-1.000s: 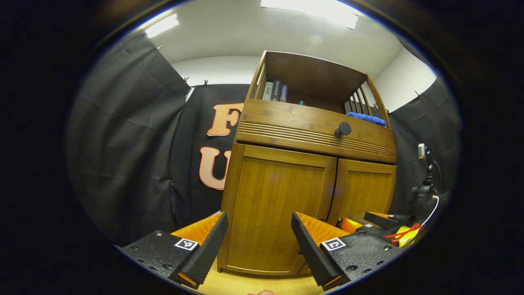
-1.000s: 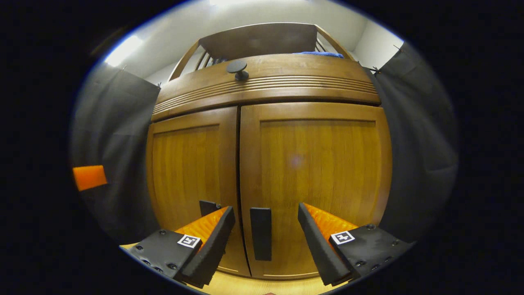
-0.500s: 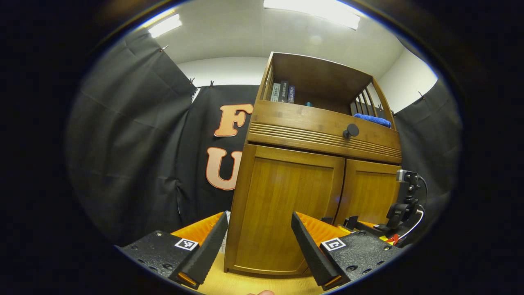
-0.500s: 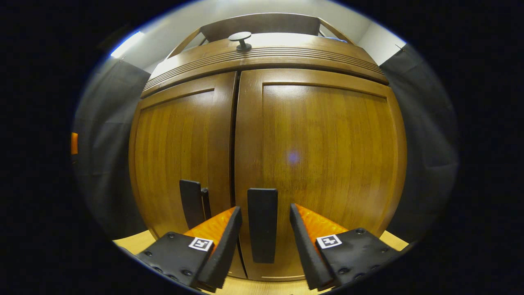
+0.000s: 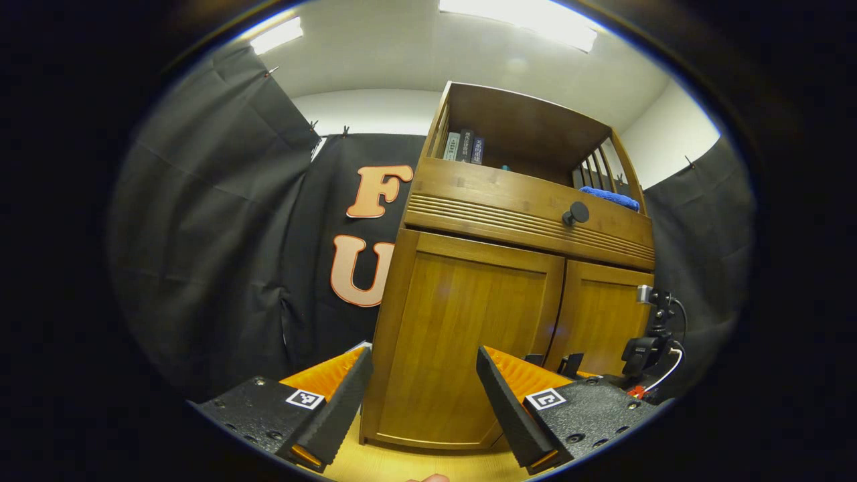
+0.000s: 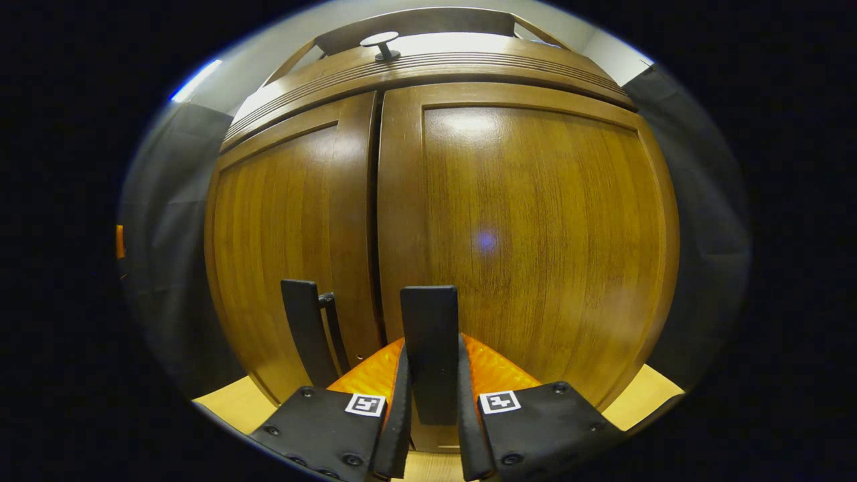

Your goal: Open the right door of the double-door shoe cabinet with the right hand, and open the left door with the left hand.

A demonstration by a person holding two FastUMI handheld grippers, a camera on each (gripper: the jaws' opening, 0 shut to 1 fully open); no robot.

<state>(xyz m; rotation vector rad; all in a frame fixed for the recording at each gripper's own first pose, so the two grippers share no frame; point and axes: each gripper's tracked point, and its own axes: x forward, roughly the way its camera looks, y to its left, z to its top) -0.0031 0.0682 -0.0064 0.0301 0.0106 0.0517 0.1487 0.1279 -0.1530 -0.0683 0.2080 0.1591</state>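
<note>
The shoe cabinet (image 5: 482, 348) stands upright on a pale wooden floor (image 6: 227, 412), against the black cloth wall, its front turned toward both cameras. It has two doors, side by side, both flush with the frame. Each door is taller than wide, and each carries one dark flat handle near the centre seam, low down, with its long axis running vertically.

In the right gripper view, the right tool (image 6: 432, 428) has its two fingers drawn in on either side of the right door's handle (image 6: 430, 348), pressing on its side edges. The right door (image 6: 535, 227) sits directly ahead. The left door's handle (image 6: 309, 331) stands just beside it, across the seam, untouched.

In the left gripper view, the left tool (image 5: 422, 408) is spread wide with nothing between its fingers, set back from the left door (image 5: 462, 355) and apart from it. Farther off to the right in this view, the right tool (image 5: 596, 371) sits low against the cabinet front.

Above the doors runs a grooved drawer front with one round dark knob (image 5: 576, 214). On the open shelf above are three books (image 5: 465, 146) standing upright at the left and one blue cloth (image 5: 606, 196) lying at the right.
</note>
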